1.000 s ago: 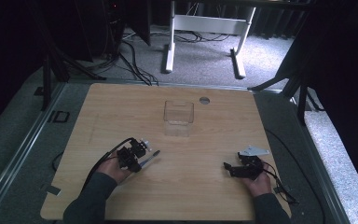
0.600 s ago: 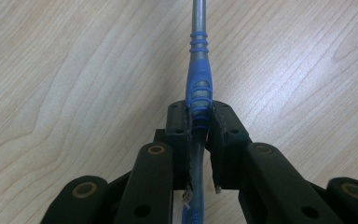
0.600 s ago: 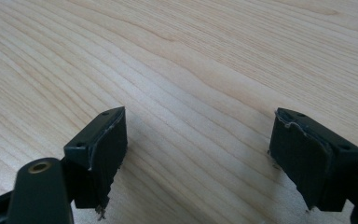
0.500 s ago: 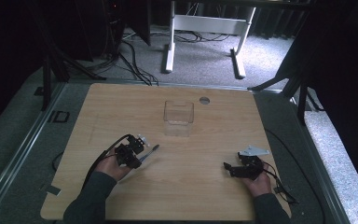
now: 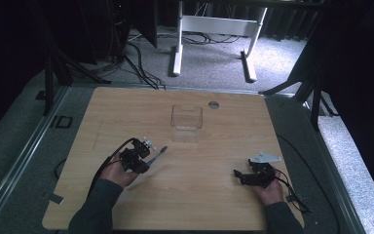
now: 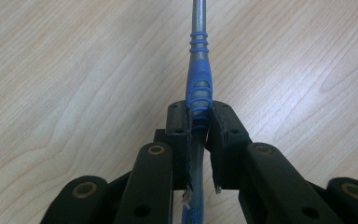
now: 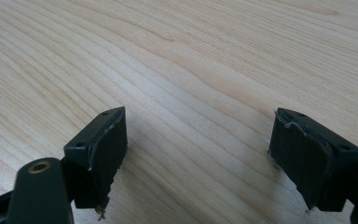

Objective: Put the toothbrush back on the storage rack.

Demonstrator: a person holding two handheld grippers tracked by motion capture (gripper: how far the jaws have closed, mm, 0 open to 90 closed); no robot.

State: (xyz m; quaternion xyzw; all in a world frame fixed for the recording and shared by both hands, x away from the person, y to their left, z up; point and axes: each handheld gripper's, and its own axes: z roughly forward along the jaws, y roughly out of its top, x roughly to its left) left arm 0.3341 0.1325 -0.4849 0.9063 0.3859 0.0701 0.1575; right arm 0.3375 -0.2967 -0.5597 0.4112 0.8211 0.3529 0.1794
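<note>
— One thing is in hand so far: the left gripper (image 5: 148,155) has its jaws clamped on a blue-and-grey toothbrush (image 6: 199,88), gripping the blue handle with the grey shaft running out ahead over the bare table (image 5: 126,109).

— And where is that relative to the clear box (image 5: 187,123)?

— Near it, on its left and toward the person. The box looks empty, so I'd judge the pickup done and the placing left.

— What about the right gripper (image 5: 238,174)?

— Its jaws stand wide apart over bare wood with nothing between them, well apart from the box on its right, near the table's front.

— Any obstacles?

— Open wood lies between toothbrush and box; the box's upright walls are the edge to clear.
</note>
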